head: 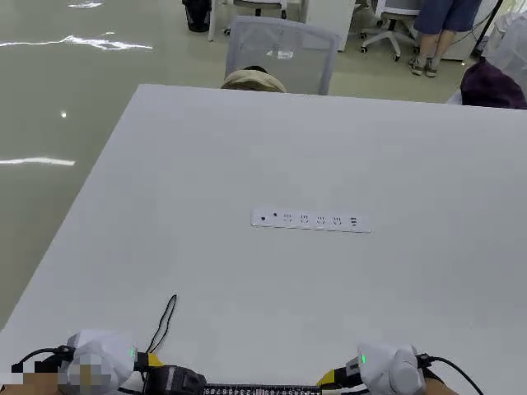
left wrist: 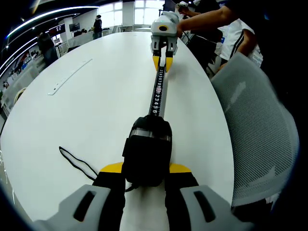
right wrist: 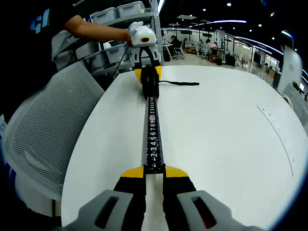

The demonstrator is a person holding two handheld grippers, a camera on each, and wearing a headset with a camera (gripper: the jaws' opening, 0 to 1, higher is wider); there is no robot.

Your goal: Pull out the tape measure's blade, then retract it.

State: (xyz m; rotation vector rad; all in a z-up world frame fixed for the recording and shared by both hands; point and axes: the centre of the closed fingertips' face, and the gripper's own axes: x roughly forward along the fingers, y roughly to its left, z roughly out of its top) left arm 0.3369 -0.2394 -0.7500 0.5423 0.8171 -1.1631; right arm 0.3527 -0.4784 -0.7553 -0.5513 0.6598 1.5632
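Black tape measure (left wrist: 147, 149) sits on the table (left wrist: 96, 96), numbered blade (left wrist: 158, 91) extended straight.

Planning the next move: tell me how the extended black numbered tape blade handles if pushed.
The black numbered tape blade spans straight from its black case, so likely stiff. Thin, narrow: probably light, may buckle if pushed endways.

The white, yellow-tipped left tool (left wrist: 147, 169) clamps the black tape measure case (left wrist: 147, 139). The matching right tool (right wrist: 154, 172) faces it, pinching the blade end (right wrist: 153, 163).

White table (head: 329, 148), grey mesh chair (head: 284, 53), glossy floor (head: 66, 82)
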